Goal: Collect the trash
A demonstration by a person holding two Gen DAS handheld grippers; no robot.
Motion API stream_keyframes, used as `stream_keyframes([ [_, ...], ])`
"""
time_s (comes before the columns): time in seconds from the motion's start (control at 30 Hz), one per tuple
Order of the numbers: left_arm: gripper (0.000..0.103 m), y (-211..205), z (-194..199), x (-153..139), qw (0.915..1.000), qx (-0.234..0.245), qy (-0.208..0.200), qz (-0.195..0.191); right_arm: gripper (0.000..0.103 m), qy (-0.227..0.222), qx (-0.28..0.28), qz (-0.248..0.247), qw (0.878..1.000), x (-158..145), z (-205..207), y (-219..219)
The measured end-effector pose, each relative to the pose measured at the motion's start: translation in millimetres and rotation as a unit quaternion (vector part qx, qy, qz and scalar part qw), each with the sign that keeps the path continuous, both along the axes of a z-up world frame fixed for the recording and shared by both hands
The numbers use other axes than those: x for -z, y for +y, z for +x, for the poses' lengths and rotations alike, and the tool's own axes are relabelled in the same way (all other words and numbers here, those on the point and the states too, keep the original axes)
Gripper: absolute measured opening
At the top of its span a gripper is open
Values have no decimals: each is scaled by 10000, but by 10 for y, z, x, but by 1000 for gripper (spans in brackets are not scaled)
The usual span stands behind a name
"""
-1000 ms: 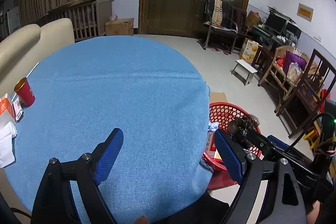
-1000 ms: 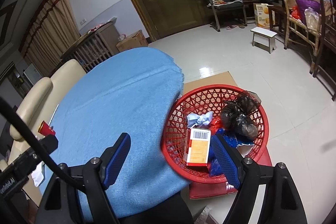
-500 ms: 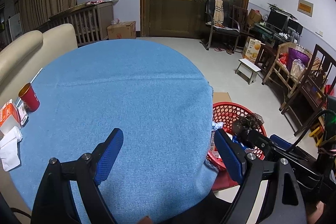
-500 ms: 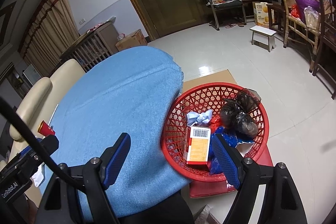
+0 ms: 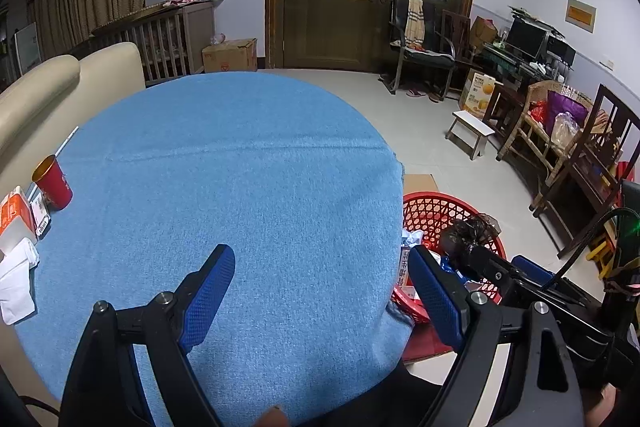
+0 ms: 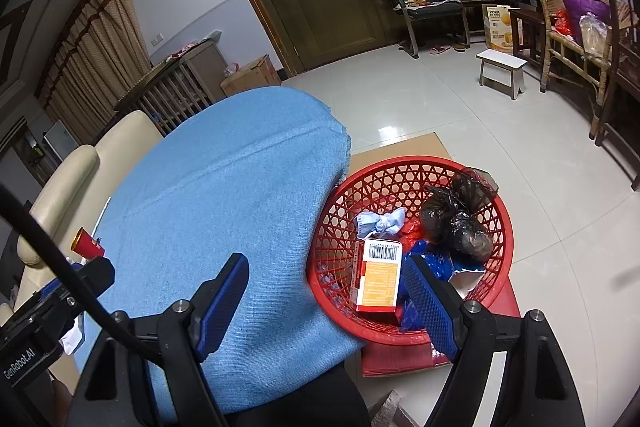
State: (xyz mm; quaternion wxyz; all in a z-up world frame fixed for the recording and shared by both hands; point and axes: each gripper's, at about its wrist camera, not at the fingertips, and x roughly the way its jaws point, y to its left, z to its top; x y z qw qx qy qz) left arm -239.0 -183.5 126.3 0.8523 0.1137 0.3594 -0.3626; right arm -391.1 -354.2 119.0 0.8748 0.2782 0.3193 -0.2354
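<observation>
my left gripper (image 5: 320, 279) is released over the blue cloth (image 5: 240, 187), nothing between the pads. only the left view shows the trash left on the table edge: a red cup (image 5: 52, 181), an orange and white carton (image 5: 14, 215) and white tissue (image 5: 16, 281). my right gripper (image 6: 326, 291) is also released and empty. its view looks into the red basket (image 6: 400, 183) on the floor, holding a black bag (image 6: 460, 215), a barcode box (image 6: 378, 277) and blue wrappers (image 6: 430, 265). the cloth edge hides part of the basket.
</observation>
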Motion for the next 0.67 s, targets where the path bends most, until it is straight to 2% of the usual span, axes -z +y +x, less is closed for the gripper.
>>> stream_keyframes([
  [0.67,88,-13,-74,-39,9997,184,-180,-13,83,44,-16,26,10000,43,15,1],
])
